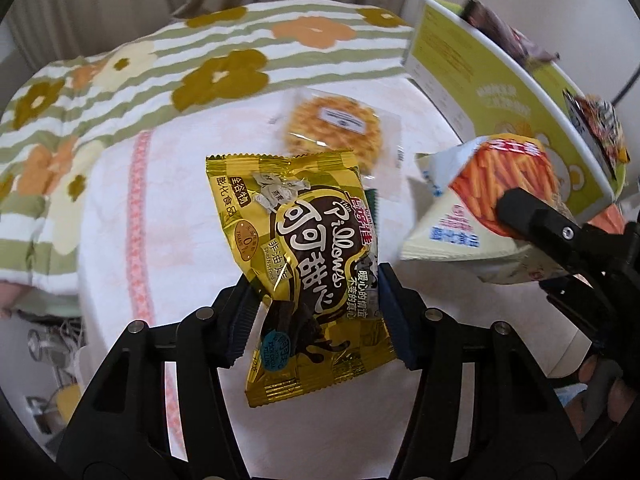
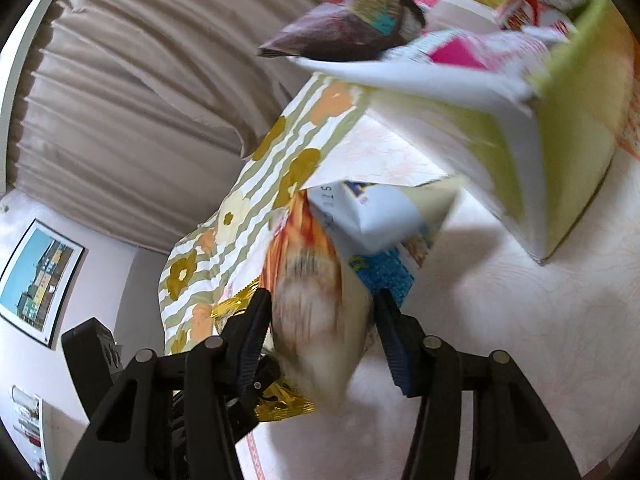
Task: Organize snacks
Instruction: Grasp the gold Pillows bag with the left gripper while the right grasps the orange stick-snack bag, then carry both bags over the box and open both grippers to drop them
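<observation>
My left gripper (image 1: 316, 304) is shut on a gold cocoa-pillow snack bag (image 1: 296, 248), which hangs above the white tablecloth (image 1: 168, 200). To its right my right gripper (image 1: 532, 220) holds a white bag of orange sticks (image 1: 492, 184). In the right wrist view the same stick bag (image 2: 320, 280) sits blurred between the fingers of my right gripper (image 2: 322, 328), which is shut on it. A yellow-green cardboard box (image 1: 492, 92) with several snack packets inside stands at the right; it appears as the box (image 2: 568, 168) up close in the right wrist view. A clear-wrapped round cracker (image 1: 336, 128) lies on the cloth.
A flowered green-striped cloth (image 1: 140, 76) covers the far side of the table. Beige curtains (image 2: 140, 100) hang behind. A framed picture (image 2: 36, 276) is on the wall at left. A person's fingers (image 1: 600, 384) show at the lower right.
</observation>
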A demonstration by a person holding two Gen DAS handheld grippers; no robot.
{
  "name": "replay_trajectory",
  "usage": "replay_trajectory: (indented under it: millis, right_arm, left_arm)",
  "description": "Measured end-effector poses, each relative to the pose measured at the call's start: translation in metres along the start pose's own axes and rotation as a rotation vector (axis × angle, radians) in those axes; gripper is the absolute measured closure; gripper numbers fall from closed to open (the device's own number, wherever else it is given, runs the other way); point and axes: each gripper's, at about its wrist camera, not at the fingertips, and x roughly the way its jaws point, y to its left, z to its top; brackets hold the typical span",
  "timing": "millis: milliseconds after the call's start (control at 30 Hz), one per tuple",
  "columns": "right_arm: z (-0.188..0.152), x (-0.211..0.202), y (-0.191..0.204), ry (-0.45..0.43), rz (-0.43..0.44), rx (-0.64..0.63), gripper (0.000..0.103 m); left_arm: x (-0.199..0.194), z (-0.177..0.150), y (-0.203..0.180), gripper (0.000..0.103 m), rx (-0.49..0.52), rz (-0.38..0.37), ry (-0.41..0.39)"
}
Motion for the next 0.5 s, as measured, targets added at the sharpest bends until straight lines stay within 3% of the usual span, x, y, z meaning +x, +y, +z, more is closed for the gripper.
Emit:
replay_trajectory:
  millis: [233, 500]
  right_arm:
    - [0.005, -0.013, 0.028, 0.0, 0.021, -0.064, 0.061]
    - [0.027, -0.055, 0.07, -0.057, 0.055, -0.166, 0.061]
  left_arm:
    - [-0.039, 0.003, 0.029, 0.05, -0.047, 0.032, -0.05]
    - [-0.093, 0.033, 0.042, 0.05, -0.079, 0.012, -0.14]
